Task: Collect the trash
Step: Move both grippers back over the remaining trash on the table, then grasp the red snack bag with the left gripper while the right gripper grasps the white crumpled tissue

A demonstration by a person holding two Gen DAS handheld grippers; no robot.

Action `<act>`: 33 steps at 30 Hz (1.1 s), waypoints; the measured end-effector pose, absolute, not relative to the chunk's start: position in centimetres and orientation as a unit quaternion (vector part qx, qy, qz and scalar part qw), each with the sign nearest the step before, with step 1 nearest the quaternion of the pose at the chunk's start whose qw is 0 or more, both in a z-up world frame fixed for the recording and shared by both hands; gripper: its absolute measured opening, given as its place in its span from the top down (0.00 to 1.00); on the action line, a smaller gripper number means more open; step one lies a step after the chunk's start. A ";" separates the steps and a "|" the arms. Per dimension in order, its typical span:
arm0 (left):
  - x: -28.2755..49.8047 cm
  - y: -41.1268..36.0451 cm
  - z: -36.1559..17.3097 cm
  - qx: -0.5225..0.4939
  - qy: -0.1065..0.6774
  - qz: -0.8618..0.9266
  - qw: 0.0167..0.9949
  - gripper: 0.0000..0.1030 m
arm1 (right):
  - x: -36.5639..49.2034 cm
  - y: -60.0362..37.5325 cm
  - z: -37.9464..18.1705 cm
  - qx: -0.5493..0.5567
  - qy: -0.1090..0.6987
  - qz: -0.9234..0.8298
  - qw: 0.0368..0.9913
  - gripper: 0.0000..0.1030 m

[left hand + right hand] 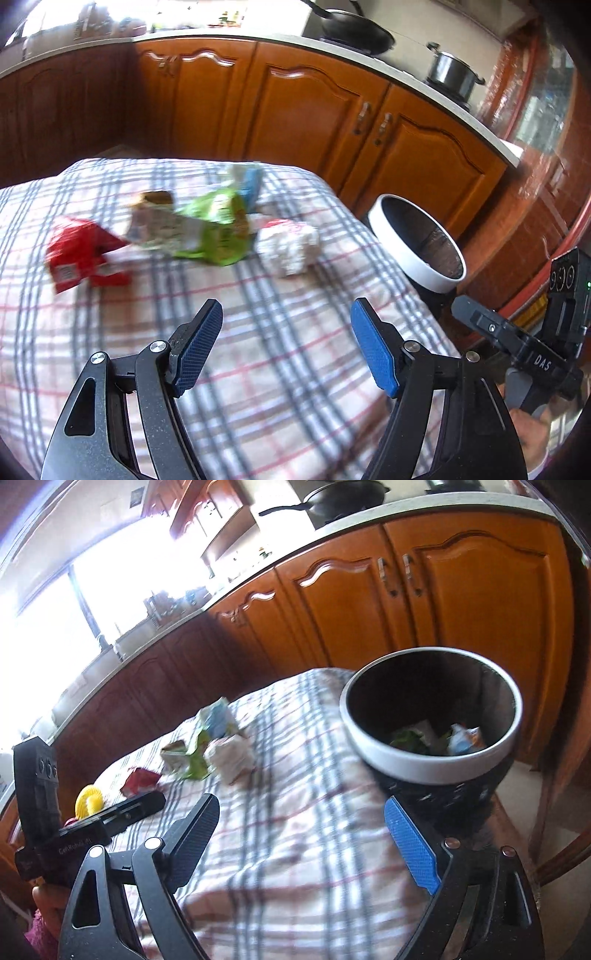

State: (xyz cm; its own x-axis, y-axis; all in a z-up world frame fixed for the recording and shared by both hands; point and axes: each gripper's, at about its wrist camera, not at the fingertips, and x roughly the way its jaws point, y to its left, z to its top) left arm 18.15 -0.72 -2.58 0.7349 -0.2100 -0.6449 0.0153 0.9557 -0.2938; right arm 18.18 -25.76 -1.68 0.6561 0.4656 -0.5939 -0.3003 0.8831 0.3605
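White letters "DAS" on the black body of the right gripper [532, 354], seen at the right edge of the left wrist view. Pale print "GenRobot", with some small unreadable signs after it, on the black body of the left gripper [79, 843], seen at the left side of the right wrist view. A white label with a dark code square on the red wrapper [83, 254], too blurred to read. Print on the green packet [218, 229] also not readable
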 end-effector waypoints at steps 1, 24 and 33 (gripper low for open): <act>17.8 0.0 -2.6 -0.139 0.358 -0.056 0.922 0.29 | 17.9 -25.0 -1.7 0.110 0.356 0.217 0.902 0.10; 16.7 10.2 -3.7 -0.178 0.353 0.039 0.918 0.25 | 20.8 -16.4 -3.2 0.061 0.387 0.264 0.882 0.10; 20.2 12.5 -4.3 -0.157 0.363 0.069 0.916 0.25 | 24.2 -14.3 -3.6 0.053 0.394 0.270 0.877 0.10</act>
